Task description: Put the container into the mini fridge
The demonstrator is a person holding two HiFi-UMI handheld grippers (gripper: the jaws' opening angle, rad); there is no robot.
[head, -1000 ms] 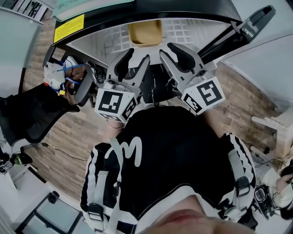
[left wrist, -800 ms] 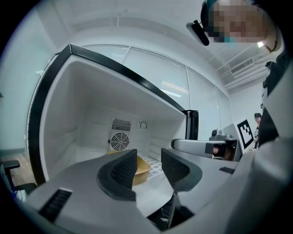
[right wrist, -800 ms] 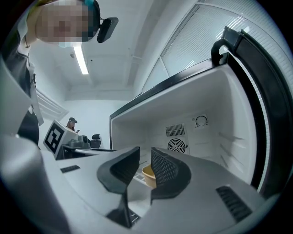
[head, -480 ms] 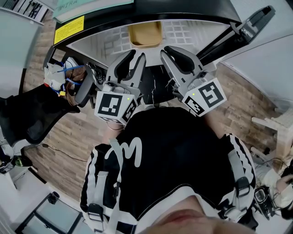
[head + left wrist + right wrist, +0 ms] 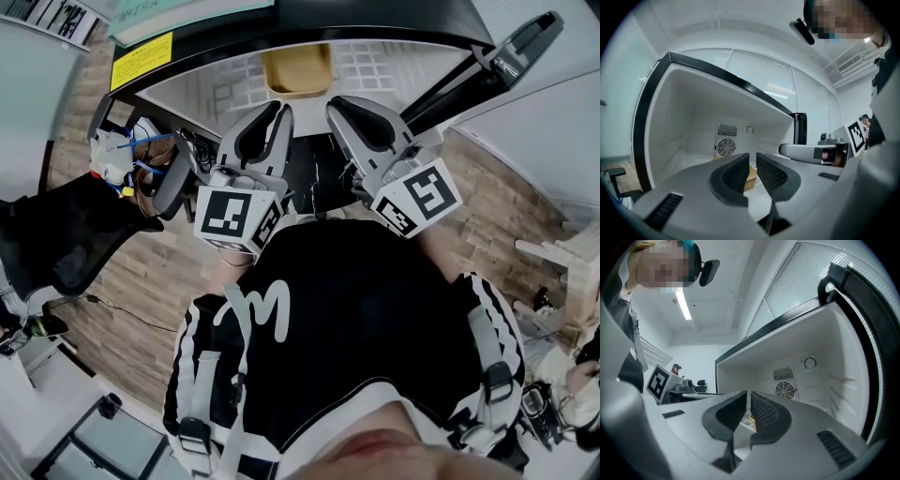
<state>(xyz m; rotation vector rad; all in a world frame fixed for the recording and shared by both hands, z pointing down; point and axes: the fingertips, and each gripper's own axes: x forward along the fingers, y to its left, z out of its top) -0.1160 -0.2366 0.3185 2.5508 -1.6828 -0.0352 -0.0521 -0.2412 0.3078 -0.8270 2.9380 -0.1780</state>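
Now left hand-held gripper (image 5: 753, 159) and right hand-held gripper (image 5: 748, 397), wider before, are closing empty, nearly together

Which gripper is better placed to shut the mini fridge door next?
Right, probably: the open door swings out on that side, nearer the right gripper than the left gripper. Both grippers' jaws are closing on nothing; the container already sits inside.
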